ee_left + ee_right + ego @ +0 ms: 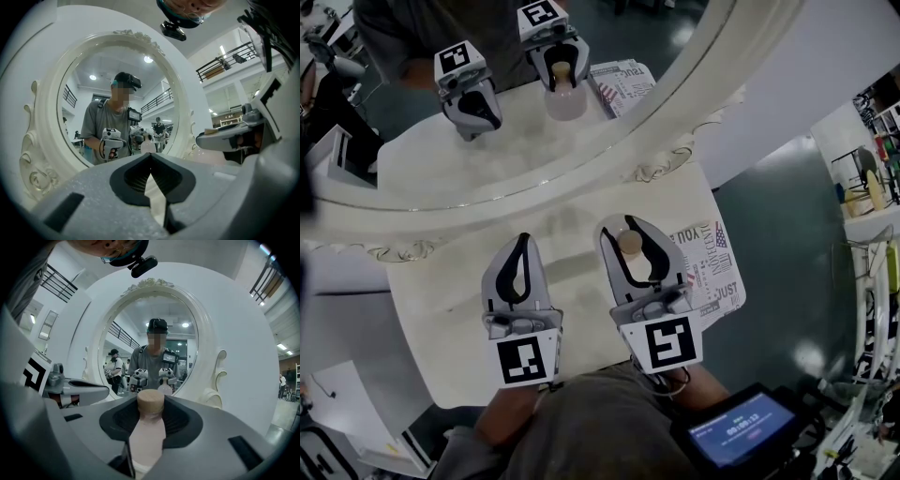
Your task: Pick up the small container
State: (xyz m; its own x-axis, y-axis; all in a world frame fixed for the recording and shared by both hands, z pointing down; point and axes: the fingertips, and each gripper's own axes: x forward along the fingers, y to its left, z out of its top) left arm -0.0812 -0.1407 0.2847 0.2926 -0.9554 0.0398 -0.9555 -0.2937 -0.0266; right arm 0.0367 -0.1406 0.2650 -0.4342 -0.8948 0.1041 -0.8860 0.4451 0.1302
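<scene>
1. The right gripper (627, 225) was seen with its jaws about half closed, and the small container (630, 244) was held between the pads just under its tan cap.
2. In the right gripper view, the container (150, 427) was found exactly in the middle of the jaws, at 12 o'clock from the camera, with a pad touching each of its sides.
3. The long axis of the container was kept upright while the jaws were pointed almost level, so the body was crossed by the grip at a right angle.
4. Whether the bottom was already lifted from the white table (441, 309) could not be told.
5. The left gripper (522, 240) was held at 9 o'clock of the right one. Its jaws were pressed together and nothing was between them.
6. The mirror frame (581, 178) stood near at 12 o'clock and a printed paper (712, 272) lay at 3 o'clock. It was therefore judged that a straight rise was called for, with no forward push.
</scene>
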